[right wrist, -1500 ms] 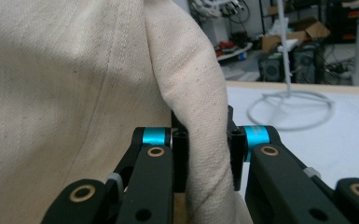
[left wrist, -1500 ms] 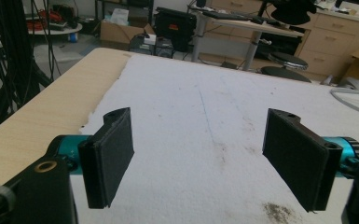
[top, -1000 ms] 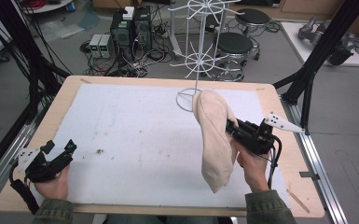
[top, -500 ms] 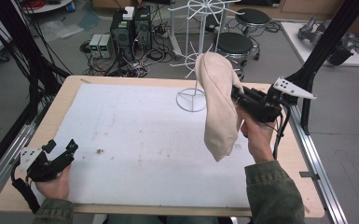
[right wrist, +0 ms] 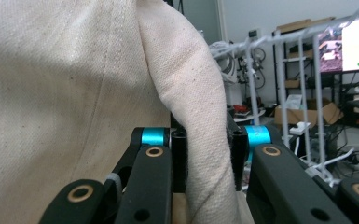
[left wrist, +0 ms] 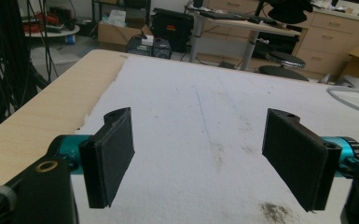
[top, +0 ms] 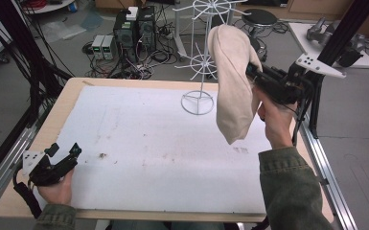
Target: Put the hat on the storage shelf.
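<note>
A cream cloth (top: 234, 81) hangs in the air at the right, above the white mat. My right gripper (top: 253, 72) is shut on a fold of the cloth (right wrist: 200, 140) near its top. Just behind and to the left of the cloth stands a white wire rack (top: 202, 62) on a ring base. My left gripper (top: 63, 152) rests low at the table's front left corner, open, with nothing between its pads (left wrist: 112, 154).
A white mat (top: 148, 143) covers most of the wooden table (top: 62, 100); it carries a few dark specks (left wrist: 272, 212). Black frame posts stand at both sides. Computers, cables and stools lie on the floor behind the table.
My right gripper has lifted the cloth upward and toward the far side, bringing it close to the wire rack. The left gripper has stayed in place.
</note>
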Available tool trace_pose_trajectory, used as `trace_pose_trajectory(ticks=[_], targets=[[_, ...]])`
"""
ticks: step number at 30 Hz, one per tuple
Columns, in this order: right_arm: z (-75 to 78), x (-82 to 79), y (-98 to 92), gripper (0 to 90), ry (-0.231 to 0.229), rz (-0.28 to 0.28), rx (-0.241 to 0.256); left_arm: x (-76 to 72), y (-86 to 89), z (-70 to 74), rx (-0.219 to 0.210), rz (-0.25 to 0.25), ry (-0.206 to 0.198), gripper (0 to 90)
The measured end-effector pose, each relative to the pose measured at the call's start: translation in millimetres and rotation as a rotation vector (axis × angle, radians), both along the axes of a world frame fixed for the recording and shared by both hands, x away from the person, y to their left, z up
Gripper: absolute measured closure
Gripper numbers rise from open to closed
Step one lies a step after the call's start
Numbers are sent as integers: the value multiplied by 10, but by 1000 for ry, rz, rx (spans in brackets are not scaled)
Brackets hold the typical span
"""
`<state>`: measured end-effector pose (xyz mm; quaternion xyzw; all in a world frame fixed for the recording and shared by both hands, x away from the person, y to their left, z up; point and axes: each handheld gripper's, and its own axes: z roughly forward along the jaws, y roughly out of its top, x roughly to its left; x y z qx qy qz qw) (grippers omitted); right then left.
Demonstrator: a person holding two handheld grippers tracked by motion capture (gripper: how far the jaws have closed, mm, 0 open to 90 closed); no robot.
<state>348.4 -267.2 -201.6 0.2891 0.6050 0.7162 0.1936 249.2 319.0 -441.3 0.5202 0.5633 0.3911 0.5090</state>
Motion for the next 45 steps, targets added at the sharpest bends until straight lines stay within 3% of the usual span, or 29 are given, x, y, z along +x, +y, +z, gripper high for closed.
trace_pose_trajectory(ticks=[6, 13, 17, 26, 36, 42, 45], targets=[[200, 93, -51, 777, -25, -41, -24, -3, -6, 4, 7, -4, 1, 250], [391, 258, -74, 776, -43, -79, -30, -11, -25, 18, 46, 1, -7, 250], [429, 308, -81, 775, -50, -100, -32, -9, -41, 23, 68, -2, -13, 250], [477, 381, -122, 772, -48, -155, -54, 1, -44, 21, 67, -6, -10, 250], [730, 548, -109, 772, -69, -215, -39, -25, -35, 21, 71, -3, -9, 249], [805, 597, -148, 772, -75, -233, -22, -20, -26, 14, 66, -1, -9, 249], [847, 669, -208, 772, -55, -289, -32, -24, -30, 15, 71, -4, -7, 249]])
